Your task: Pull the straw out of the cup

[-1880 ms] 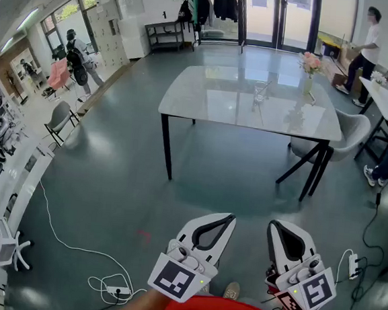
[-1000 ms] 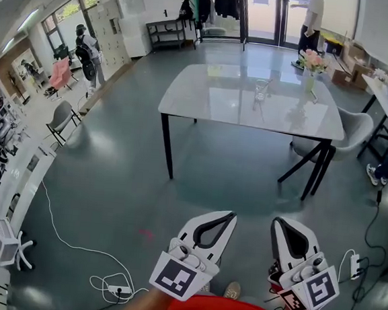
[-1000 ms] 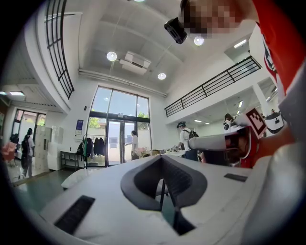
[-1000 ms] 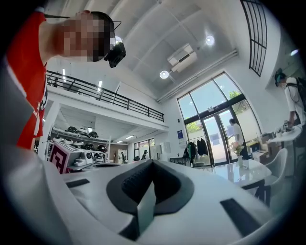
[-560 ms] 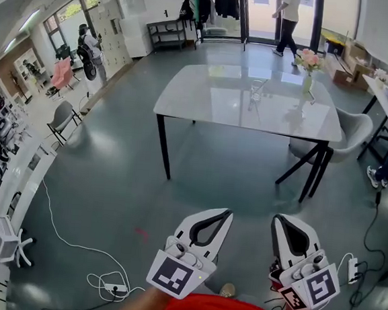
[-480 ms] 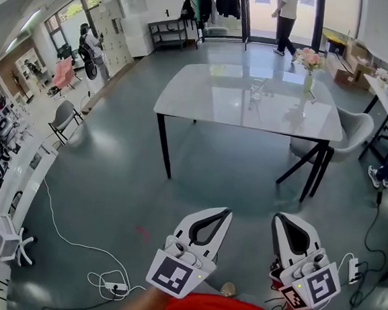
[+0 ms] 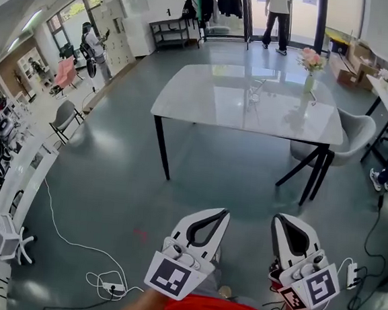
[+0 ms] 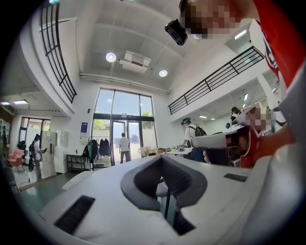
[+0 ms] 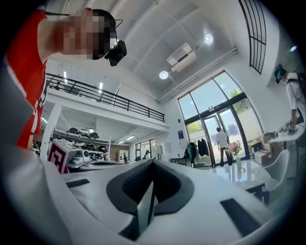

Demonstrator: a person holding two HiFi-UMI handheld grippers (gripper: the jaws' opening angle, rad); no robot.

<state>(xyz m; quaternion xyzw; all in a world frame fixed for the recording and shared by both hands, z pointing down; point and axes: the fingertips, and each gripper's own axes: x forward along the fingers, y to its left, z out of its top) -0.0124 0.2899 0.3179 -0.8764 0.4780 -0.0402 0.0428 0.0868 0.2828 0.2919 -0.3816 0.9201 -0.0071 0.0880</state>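
Note:
A clear glass cup with a thin straw stands on the far half of the pale glossy table, well ahead of me across the floor. My left gripper and right gripper are held side by side low in the head view, pointing toward the table and far short of it. Both are shut with nothing between the jaws. In the left gripper view the left gripper shows its tips meeting, and the right gripper looks the same in its own view.
A vase of pink flowers stands on the table to the right of the cup. A grey chair sits at the table's right end. Cables and a power strip lie on the floor at my left. A person stands at the glass doors.
The table has drifted slightly left and nearer in the head view. The person at the back has walked from the right over to the glass doors. Both grippers stay shut.

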